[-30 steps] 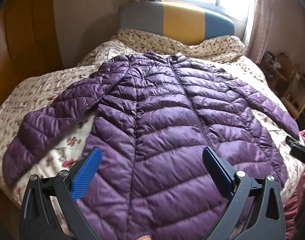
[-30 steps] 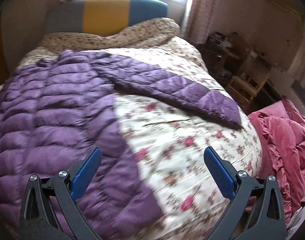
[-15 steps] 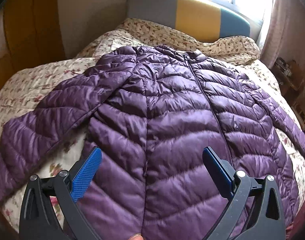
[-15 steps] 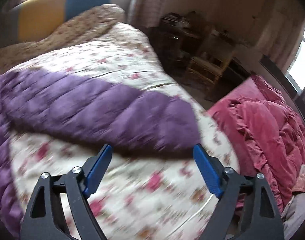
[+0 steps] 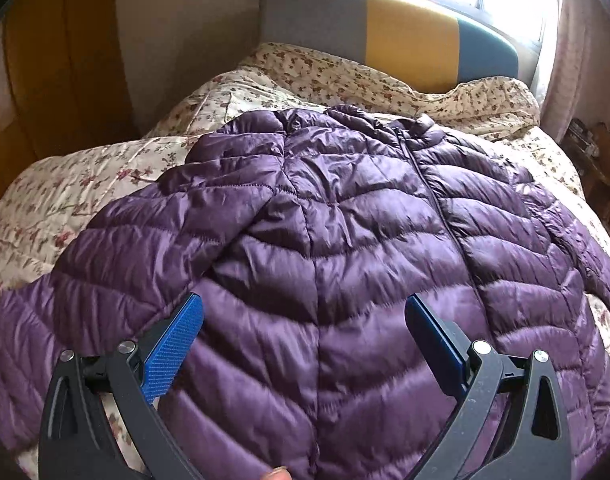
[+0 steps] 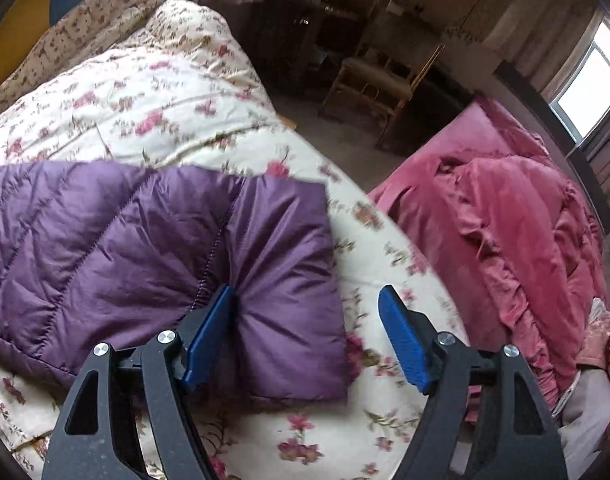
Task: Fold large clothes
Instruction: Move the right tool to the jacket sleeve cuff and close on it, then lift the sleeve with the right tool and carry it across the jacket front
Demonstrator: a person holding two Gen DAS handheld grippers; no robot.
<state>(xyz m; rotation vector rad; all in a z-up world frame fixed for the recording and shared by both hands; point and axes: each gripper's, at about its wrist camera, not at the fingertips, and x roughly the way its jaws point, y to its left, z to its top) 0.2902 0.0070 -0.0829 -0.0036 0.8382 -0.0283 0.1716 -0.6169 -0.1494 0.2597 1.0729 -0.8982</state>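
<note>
A purple quilted puffer jacket point(image 5: 345, 248) lies spread flat, front up and zipped, on a floral quilt point(image 5: 65, 192). Its left sleeve point(image 5: 85, 280) stretches out to the lower left. My left gripper point(image 5: 301, 320) is open and hovers above the jacket's lower body. In the right wrist view the other sleeve's cuff point(image 6: 289, 280) lies on the quilt point(image 6: 165, 92). My right gripper point(image 6: 309, 312) is open around the cuff's end. Its left finger point(image 6: 211, 332) presses into the sleeve fabric.
A grey, yellow and blue headboard point(image 5: 405, 40) stands at the far end under a bright window. A wooden wardrobe point(image 5: 45, 60) is on the left. A pink blanket pile point(image 6: 505, 240) lies right of the bed. A wooden chair point(image 6: 377, 80) stands beyond.
My right gripper has swung right and down to the right sleeve's cuff and now straddles it. My left gripper has moved forward and a little left over the jacket body.
</note>
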